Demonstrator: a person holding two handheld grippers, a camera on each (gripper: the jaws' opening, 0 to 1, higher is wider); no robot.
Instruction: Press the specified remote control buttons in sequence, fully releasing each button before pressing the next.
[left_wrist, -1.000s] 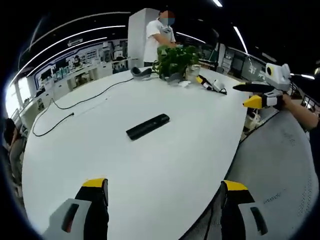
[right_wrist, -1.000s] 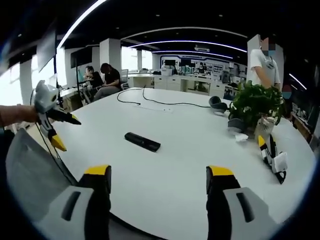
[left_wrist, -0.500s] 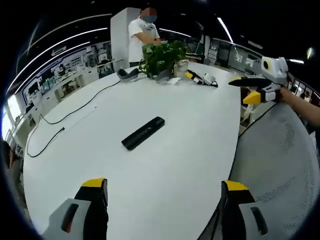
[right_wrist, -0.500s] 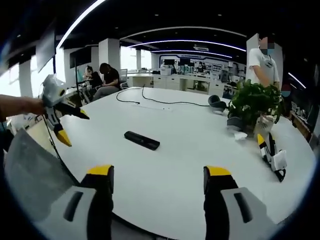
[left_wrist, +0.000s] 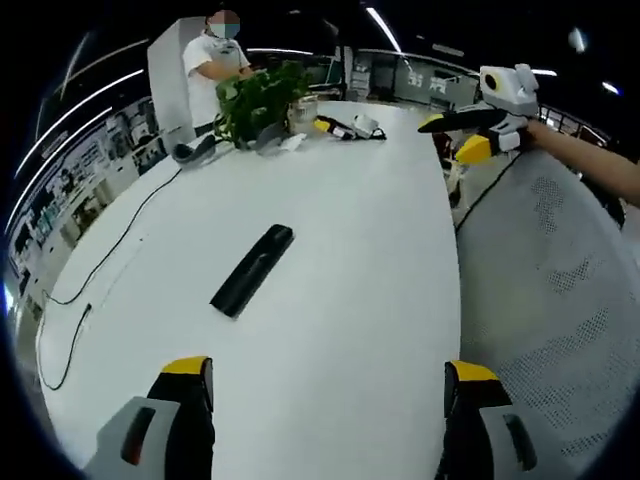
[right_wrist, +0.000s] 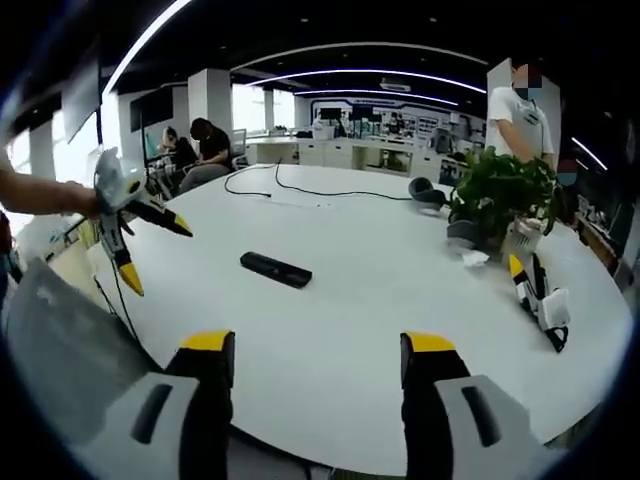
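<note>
Lying untouched mid-tabletop (left_wrist: 360, 300), the black remote control (left_wrist: 252, 270) keeps its place; left tongs (left_wrist: 330, 400) now view it closer, right tongs (right_wrist: 318, 375) likewise, both spread wide, empty.

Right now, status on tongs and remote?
Left tongs open, right tongs open, both holding nothing. Remote lies untouched mid-table. Nothing blocks it.

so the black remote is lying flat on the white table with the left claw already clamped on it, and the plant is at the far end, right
Not quite. The left claw is open and well short of the remote, touching nothing; the left gripper view shows bare table between them. The rest holds: the black remote lies flat on the white table, and the plant stands at the far end.
</note>
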